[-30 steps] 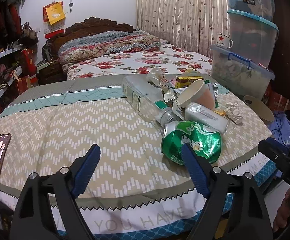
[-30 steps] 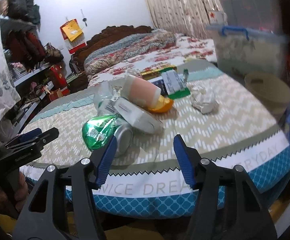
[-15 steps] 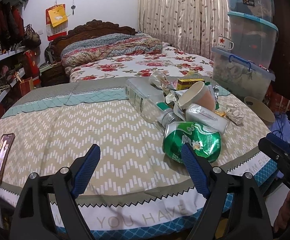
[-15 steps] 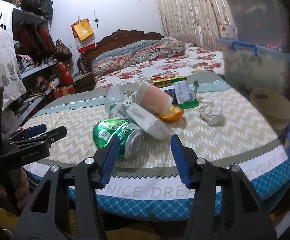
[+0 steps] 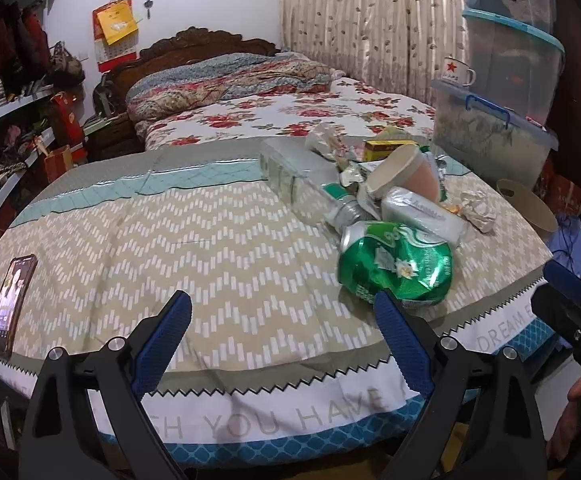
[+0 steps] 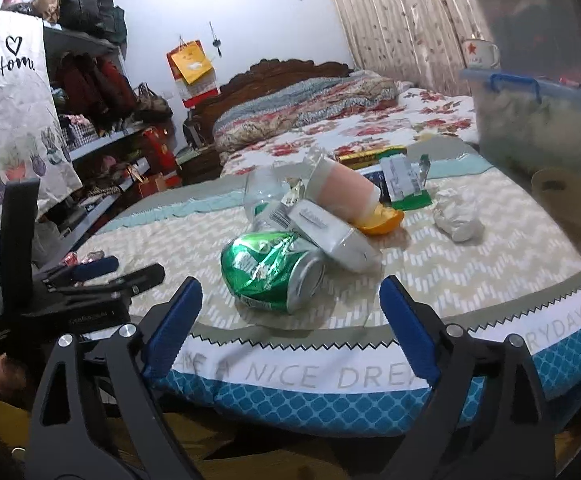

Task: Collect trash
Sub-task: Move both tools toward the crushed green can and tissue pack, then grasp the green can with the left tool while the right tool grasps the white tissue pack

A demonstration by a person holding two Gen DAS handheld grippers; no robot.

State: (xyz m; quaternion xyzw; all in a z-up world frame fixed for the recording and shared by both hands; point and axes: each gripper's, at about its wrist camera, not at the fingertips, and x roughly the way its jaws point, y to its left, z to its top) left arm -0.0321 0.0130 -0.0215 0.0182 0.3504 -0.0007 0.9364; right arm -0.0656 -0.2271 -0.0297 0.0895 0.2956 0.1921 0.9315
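On the table (image 5: 218,248), a phone (image 5: 10,304) lies far left. The left gripper (image 5: 282,340) is opening with nothing between its jaws. A crushed green can (image 6: 270,270) lies ahead of the right gripper (image 6: 290,320), also opening, empty. Behind it sit a paper cup (image 6: 346,192) and crumpled paper (image 6: 458,220).

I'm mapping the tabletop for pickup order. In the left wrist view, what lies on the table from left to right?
phone → clear plastic bottle → crushed green can → crumpled white paper
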